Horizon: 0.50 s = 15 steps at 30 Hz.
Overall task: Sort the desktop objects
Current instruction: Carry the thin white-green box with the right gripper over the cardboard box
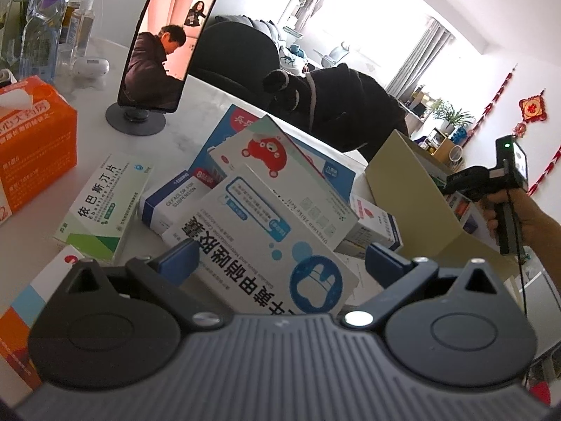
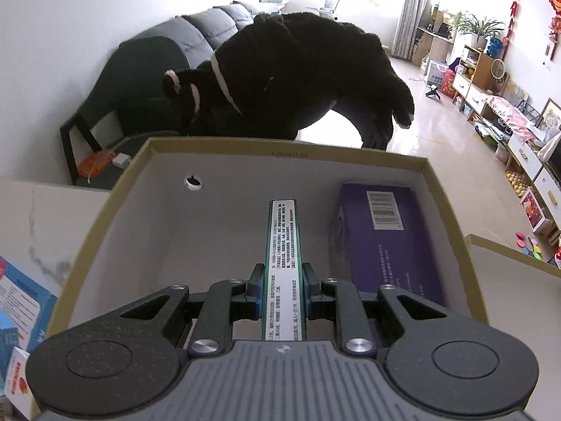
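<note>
My right gripper [image 2: 282, 289] has its jaws clamped on the narrow edges of a slim green-and-white medicine box [image 2: 283, 245], which it holds over the open cardboard box [image 2: 105, 210]. The slim box's long axis runs straight ahead from the jaws, toward the far wall of the cardboard box. A purple carton [image 2: 389, 238] already lies inside along the right wall, just beside the held box. The left half of the floor is bare, so the open room is to the left and below. My left gripper [image 1: 280, 263] hangs with its jaws wide apart on either side of a white-and-blue capsule box [image 1: 266, 245], the top of a loose pile on the white surface [image 1: 91, 133]; I cannot tell whether the pads touch it. That box lies askew to the jaws, with other medicine boxes crowding both sides. The cardboard box sits at the pile's right edge, so the right hand [image 1: 505, 217] is the nearer one to it.
</note>
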Tool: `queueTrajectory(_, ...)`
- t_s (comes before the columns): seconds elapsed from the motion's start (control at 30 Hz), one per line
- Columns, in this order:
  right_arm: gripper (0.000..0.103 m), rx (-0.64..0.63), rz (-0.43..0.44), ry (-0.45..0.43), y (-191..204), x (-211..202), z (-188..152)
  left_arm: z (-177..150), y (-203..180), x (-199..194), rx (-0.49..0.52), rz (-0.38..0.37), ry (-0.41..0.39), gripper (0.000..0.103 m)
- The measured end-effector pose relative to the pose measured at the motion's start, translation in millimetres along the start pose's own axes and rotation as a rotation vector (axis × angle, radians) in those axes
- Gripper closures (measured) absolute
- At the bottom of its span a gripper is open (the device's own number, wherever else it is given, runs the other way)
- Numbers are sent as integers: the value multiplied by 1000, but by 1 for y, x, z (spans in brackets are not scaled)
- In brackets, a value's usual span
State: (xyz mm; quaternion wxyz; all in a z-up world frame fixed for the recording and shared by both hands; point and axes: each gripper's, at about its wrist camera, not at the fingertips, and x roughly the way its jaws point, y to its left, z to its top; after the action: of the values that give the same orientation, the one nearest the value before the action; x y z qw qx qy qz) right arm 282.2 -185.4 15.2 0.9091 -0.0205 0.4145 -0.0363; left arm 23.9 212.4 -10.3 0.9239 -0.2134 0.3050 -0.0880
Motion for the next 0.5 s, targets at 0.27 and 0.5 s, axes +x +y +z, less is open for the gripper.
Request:
queueTrajectory(0.27,79,-41,-18,53,5,11,1,0,1,0,-1,1,1,1)
queueTrajectory(0.5,57,-238,-45,85,23,8,0,0,4,1,-9,1,5,1)
